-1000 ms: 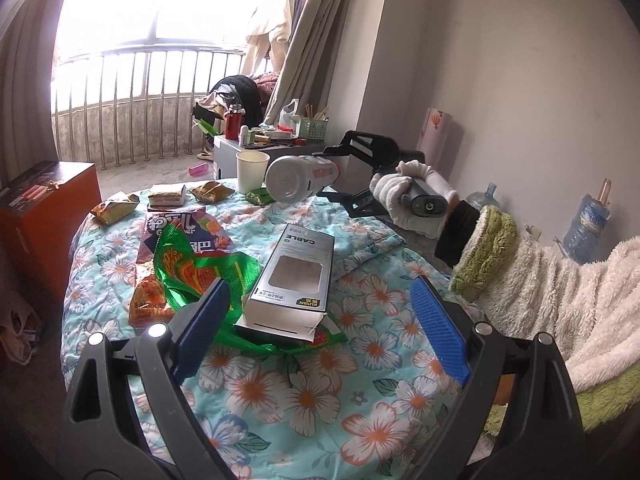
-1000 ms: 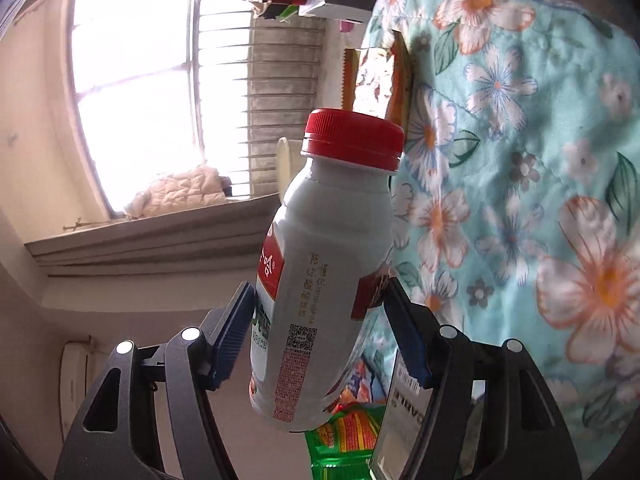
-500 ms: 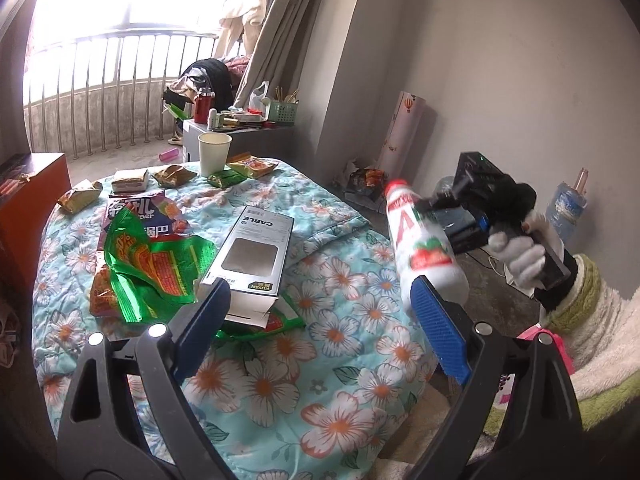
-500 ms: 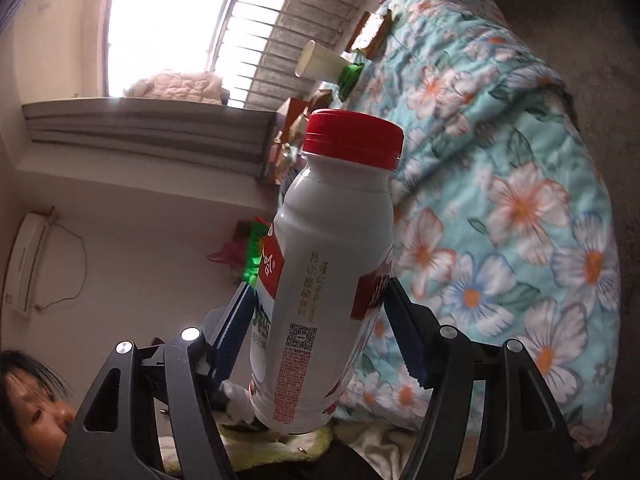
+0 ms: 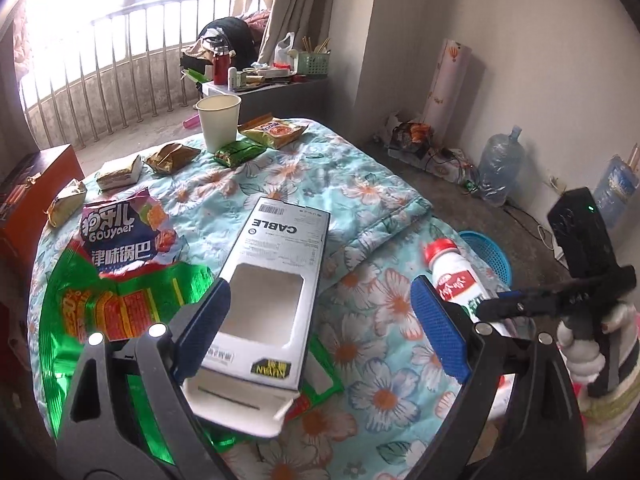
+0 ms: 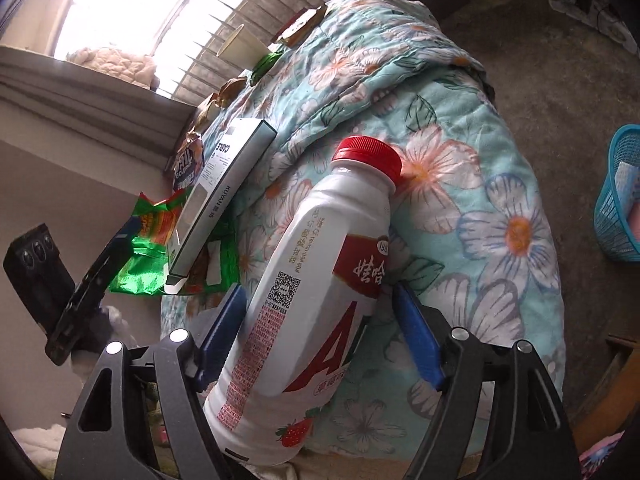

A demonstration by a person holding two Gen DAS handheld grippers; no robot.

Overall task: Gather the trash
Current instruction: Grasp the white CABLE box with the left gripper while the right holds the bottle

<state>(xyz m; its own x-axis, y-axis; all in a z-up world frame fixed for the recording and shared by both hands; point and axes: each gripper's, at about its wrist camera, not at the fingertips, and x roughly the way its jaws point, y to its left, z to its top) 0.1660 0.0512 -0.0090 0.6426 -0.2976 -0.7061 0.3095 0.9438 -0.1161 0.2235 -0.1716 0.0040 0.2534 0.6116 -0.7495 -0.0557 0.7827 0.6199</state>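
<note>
The right claw [image 6: 316,332] has just been opening, and the white bottle [image 6: 320,280] with a red cap sits tilted between its blue pads; the right pad stands clear of it, the left one is just beside it (contact there cannot be told). The bottle is over the edge of the flowered quilt [image 6: 500,184], near a blue basket [image 6: 620,208] on the floor. The left claw [image 5: 320,328] is spread wide and empty above the white cable box [image 5: 276,272], which lies on a green snack bag [image 5: 108,304].
</note>
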